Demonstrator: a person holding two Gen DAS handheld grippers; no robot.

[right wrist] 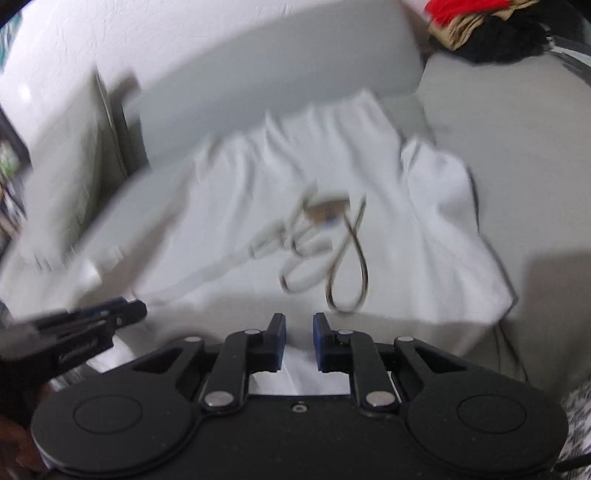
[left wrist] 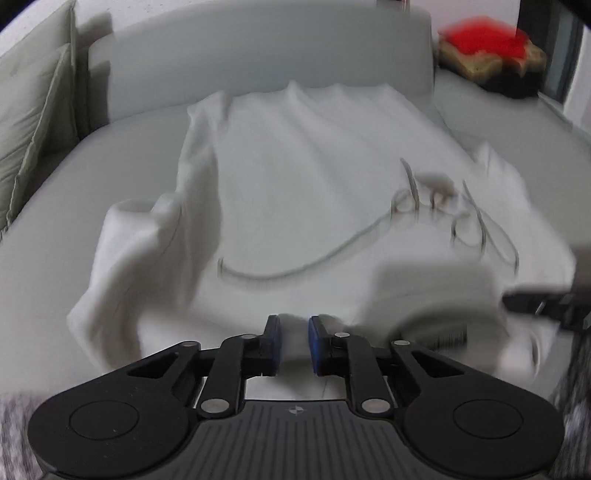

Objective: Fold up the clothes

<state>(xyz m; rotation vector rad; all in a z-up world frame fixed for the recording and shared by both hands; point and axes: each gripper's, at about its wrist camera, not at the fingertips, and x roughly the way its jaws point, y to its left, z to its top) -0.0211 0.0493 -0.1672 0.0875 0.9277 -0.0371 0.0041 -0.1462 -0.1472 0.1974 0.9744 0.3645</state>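
Observation:
A white T-shirt (left wrist: 295, 177) with a thin line drawing (left wrist: 424, 210) printed on it lies spread on a grey sofa seat (left wrist: 44, 229), its hem toward the backrest. Its ribbed collar (left wrist: 436, 328) is at the near edge. My left gripper (left wrist: 293, 332) sits at that near edge, fingers nearly together with white cloth bunched between the blue pads. In the right wrist view, my right gripper (right wrist: 299, 332) likewise pinches the shirt (right wrist: 251, 192) at its near edge. Each gripper shows blurred at the side of the other's view.
The sofa's grey backrest (left wrist: 258, 51) runs behind the shirt. Pale cushions (left wrist: 29, 122) stand at the left. A pile of red, tan and black clothes (left wrist: 487, 51) lies at the back right (right wrist: 484, 29). Patterned fabric shows at the lower corners.

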